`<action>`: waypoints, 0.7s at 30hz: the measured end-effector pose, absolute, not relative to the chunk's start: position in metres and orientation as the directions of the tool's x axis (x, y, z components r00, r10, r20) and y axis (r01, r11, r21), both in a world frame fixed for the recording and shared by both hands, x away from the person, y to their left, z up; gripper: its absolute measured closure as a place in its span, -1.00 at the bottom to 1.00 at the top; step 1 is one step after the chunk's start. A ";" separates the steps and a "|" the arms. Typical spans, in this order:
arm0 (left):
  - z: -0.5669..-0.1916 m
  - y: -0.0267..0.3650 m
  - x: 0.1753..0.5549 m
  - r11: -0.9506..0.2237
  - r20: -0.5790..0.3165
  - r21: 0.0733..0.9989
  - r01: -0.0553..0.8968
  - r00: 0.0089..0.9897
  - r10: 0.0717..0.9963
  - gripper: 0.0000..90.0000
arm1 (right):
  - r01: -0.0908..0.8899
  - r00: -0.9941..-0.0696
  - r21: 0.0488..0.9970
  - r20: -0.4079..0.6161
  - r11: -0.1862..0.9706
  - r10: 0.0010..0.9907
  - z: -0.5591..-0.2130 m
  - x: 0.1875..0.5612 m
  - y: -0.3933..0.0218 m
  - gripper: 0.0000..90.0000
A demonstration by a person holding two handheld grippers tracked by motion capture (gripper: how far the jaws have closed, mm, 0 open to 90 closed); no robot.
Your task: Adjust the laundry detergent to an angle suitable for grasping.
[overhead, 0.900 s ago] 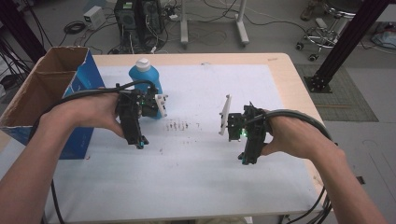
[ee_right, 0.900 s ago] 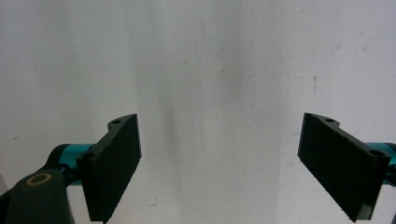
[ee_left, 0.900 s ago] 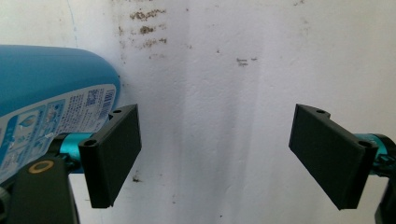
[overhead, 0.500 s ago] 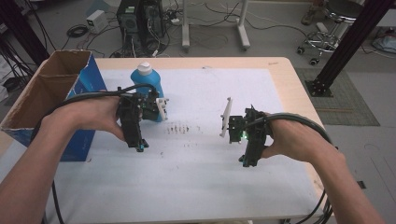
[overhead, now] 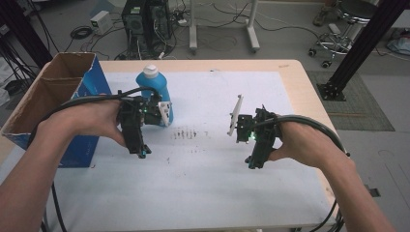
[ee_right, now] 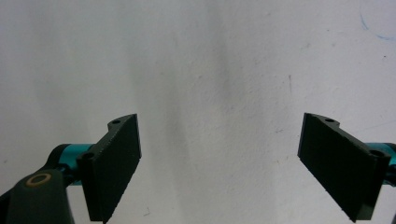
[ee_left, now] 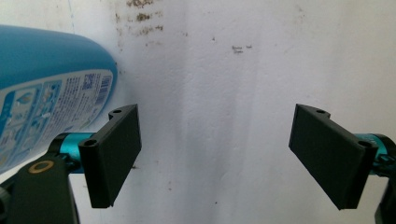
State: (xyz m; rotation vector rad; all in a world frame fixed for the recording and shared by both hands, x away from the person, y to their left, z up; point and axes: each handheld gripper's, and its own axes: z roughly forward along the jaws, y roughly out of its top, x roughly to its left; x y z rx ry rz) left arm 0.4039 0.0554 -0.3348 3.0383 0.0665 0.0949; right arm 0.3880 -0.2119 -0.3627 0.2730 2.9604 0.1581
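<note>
The blue bottle [overhead: 153, 96] stands upright on the white table cover [overhead: 212, 188] beside the cardboard box [overhead: 53, 96], its lower half hidden behind the left gripper [overhead: 141, 153]; in the left gripper view its body is cut off at the frame edge and its label print is too small to read. It has a white cap and a pale printed label. The left gripper and the right gripper [overhead: 251, 165] both hover with jaws spread wide and nothing between them.
</note>
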 end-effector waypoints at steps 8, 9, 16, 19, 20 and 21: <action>-0.328 0.063 0.400 -0.992 0.069 0.116 0.051 0.996 0.059 -0.62 | 0.216 -0.952 0.208 -0.172 0.954 0.253 -0.356 0.394 -0.207 -0.72; -0.328 0.063 0.399 -0.992 0.065 0.114 0.050 0.996 0.057 -0.62 | 0.212 -0.952 0.221 -0.174 0.952 0.252 -0.355 0.395 -0.206 -0.72; -0.325 0.068 0.397 -0.992 0.069 0.114 0.053 0.996 0.061 -0.62 | 0.268 -0.925 0.302 -0.185 0.915 0.332 -0.350 0.401 -0.203 -0.72; -0.324 0.069 0.396 -0.992 0.069 0.115 0.052 0.996 0.060 -0.62 | 0.285 -0.915 0.350 -0.179 0.893 0.362 -0.348 0.403 -0.199 -0.72; -0.323 0.070 0.396 -0.992 0.071 0.115 0.051 0.996 0.059 -0.62 | 0.288 -0.912 0.368 -0.176 0.884 0.370 -0.348 0.403 -0.197 -0.72; -0.323 0.070 0.395 -0.992 0.070 0.116 0.054 0.996 0.062 -0.62 | 0.292 -0.909 0.385 -0.172 0.876 0.379 -0.347 0.404 -0.195 -0.72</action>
